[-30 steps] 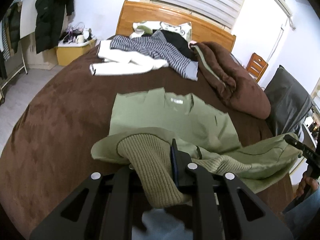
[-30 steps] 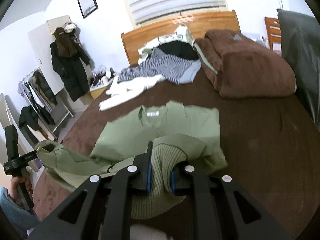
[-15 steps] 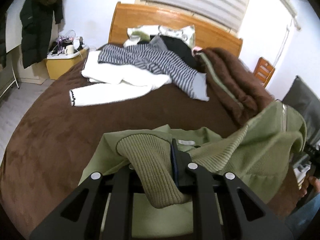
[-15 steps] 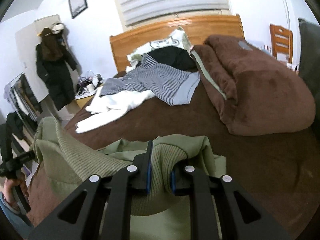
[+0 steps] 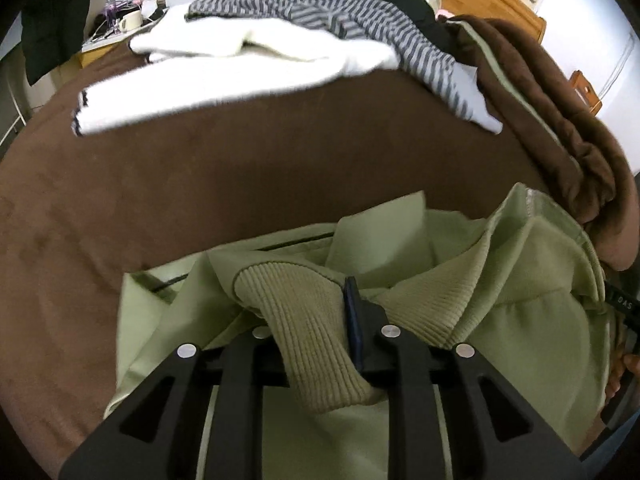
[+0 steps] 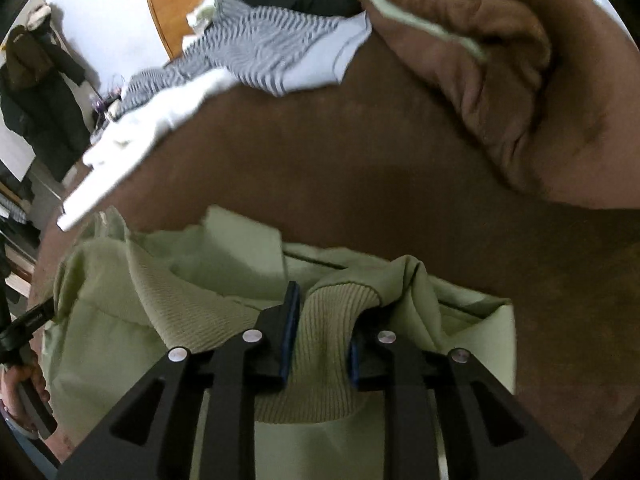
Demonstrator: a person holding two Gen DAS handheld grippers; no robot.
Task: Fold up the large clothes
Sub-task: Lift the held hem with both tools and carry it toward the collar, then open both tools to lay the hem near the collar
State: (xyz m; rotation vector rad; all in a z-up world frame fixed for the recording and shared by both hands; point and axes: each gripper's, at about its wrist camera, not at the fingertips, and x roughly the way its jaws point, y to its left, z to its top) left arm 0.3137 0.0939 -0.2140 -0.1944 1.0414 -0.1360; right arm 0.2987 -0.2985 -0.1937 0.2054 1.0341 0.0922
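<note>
Green sweatshirt [image 5: 384,248] crosswise between tools

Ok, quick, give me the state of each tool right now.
Left tool: closed on the ribbed hem of the green sweatshirt.
Right tool: closed on the same ribbed hem.

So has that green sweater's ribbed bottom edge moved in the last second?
Yes. The ribbed hem, clamped in the left gripper and right gripper, has travelled up the bed toward the white garment, folding over the sweater.
</note>
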